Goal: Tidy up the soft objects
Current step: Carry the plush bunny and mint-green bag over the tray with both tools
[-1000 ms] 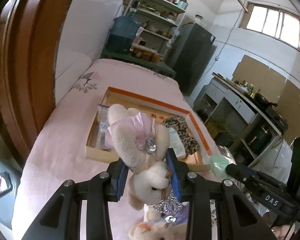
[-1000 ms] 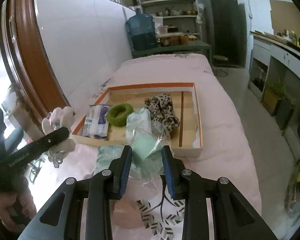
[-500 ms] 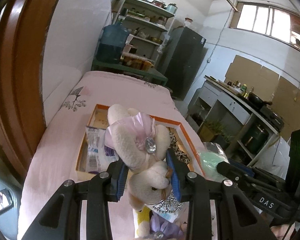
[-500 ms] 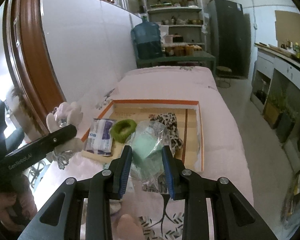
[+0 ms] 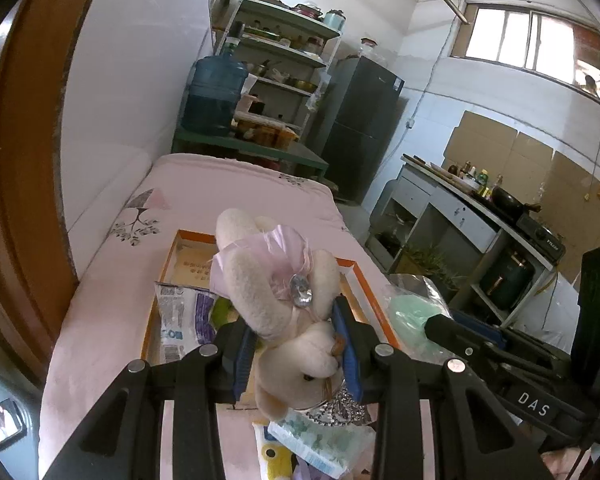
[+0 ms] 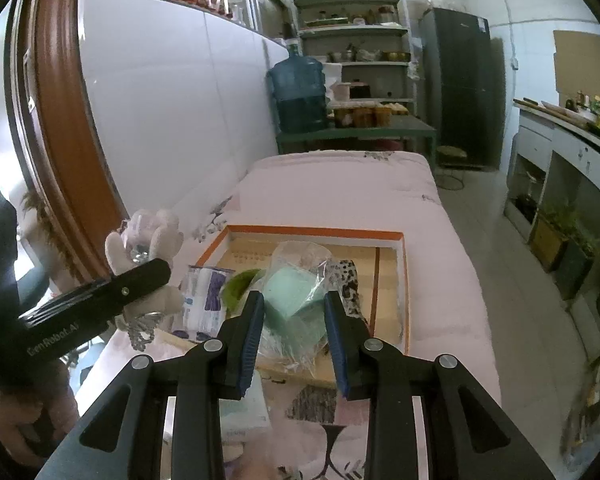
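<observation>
Both claws are carrying soft things toward the box (image 6: 400, 280) on the bed (image 6: 340, 184). The left claw (image 5: 296, 354) squeezes a bunny toy (image 5: 276, 292). The right claw (image 6: 294, 334) squeezes a green bagged cloth (image 6: 296, 300). Next, each should go down into a free spot at 12 o'clock.

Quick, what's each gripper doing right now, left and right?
Left gripper: shut on the plush bunny.
Right gripper: shut on the bagged green item.

1. Cream plush rabbit (image 5: 296, 328) with pink bow and gem, head down, clamped above box's near left corner.
2. Mint soft item in clear plastic bag (image 6: 296, 304), pinched above box's near edge.
3. Open orange-rimmed cardboard box (image 6: 400, 264) on pink bed, holding tissue pack (image 6: 204, 300), green ring (image 6: 236, 286), leopard cloth (image 6: 350, 284).
</observation>
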Tool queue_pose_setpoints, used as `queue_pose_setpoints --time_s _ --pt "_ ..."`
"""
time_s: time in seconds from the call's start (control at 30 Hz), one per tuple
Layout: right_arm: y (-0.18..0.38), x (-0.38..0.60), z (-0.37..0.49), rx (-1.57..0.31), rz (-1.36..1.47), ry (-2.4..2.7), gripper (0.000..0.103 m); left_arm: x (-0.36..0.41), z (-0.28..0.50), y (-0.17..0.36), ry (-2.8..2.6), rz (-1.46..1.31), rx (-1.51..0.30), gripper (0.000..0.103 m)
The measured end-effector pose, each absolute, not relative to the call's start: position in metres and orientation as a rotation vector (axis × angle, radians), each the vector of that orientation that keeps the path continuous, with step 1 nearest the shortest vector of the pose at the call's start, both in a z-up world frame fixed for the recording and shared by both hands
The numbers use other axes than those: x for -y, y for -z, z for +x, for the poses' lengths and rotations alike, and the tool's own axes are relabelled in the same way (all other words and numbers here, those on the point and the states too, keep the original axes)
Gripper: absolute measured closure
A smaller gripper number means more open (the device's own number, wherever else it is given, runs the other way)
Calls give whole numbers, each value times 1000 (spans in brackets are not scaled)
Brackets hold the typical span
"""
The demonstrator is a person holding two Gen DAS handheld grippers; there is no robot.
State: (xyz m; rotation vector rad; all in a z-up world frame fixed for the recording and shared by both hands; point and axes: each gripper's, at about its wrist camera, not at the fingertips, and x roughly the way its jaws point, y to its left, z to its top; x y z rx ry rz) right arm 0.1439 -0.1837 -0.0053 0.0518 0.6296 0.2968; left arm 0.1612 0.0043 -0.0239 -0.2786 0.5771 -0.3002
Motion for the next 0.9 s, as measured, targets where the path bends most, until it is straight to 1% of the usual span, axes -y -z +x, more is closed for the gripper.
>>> queue_pose_setpoints --time_s 0.73,0.9 --pt "0 185 182 -632 61 -308 71 6 204 19 303 -254 -586 66" --pt "-1 187 203 -636 61 -303 71 7 217 20 298 -246 -590 66"
